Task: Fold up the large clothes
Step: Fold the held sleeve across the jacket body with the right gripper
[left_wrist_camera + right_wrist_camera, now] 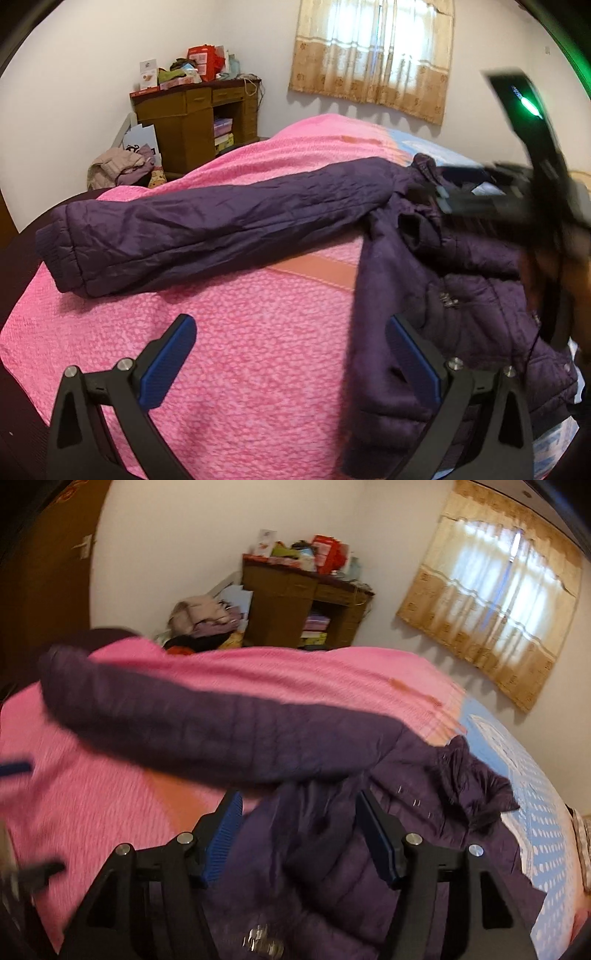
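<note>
Both wrist views close above bed (258,369), facing desk (295,605), sharing jacket (207,229)

Dark purple quilted jacket (207,229) on a mottled pink blanket (258,369); blue white-dotted sheet (535,812) beside it.

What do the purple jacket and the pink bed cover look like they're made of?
Purple jacket: looks like a thin synthetic shell, nylon or polyester, with a slight sheen, fine crinkles and quilted stitch lines, likely padded; its cuff looks rib-knit. Pink bed cover: matte, nubby woven or towelling-like texture, probably cotton or a blend.
</note>
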A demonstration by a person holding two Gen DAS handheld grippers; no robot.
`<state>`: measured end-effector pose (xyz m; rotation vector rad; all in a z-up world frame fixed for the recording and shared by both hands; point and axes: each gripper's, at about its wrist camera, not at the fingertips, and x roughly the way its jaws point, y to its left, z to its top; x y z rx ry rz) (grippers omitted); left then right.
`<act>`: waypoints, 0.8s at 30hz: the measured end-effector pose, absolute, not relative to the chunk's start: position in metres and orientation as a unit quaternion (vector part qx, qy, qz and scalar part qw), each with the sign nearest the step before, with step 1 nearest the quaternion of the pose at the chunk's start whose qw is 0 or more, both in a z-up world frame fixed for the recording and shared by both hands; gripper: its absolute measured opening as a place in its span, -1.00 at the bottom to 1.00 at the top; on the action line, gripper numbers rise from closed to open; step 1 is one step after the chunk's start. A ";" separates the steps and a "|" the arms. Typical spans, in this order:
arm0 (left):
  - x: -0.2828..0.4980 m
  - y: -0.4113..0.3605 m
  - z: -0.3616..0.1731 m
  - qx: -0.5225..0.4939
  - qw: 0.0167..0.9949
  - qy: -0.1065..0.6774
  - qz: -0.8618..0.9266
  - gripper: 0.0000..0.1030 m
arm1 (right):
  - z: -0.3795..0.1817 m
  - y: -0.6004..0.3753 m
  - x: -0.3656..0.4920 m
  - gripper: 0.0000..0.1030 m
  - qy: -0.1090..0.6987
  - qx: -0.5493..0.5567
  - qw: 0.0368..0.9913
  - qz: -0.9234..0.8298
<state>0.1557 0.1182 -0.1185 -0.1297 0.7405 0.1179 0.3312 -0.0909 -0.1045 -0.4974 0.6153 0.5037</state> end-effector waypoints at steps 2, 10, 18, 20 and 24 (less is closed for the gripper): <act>0.163 0.121 -0.117 -0.055 0.928 0.365 0.049 1.00 | -0.108 -0.114 0.319 0.26 0.303 -0.233 0.891 0.243; 0.241 0.102 -0.088 -0.128 0.919 0.367 -0.065 1.00 | -0.114 -0.219 0.294 0.48 0.326 -0.131 0.922 0.164; 0.314 0.018 -0.107 -0.122 0.894 0.405 -0.149 0.76 | -0.165 -0.258 0.288 0.50 0.365 -0.062 0.919 0.135; 0.331 -0.002 -0.127 -0.101 0.883 0.435 -0.143 0.60 | -0.169 -0.259 0.287 0.50 0.363 -0.060 0.920 0.135; 0.349 -0.016 -0.151 -0.106 0.863 0.474 -0.137 0.25 | -0.171 -0.269 0.284 0.50 0.364 -0.043 0.920 0.139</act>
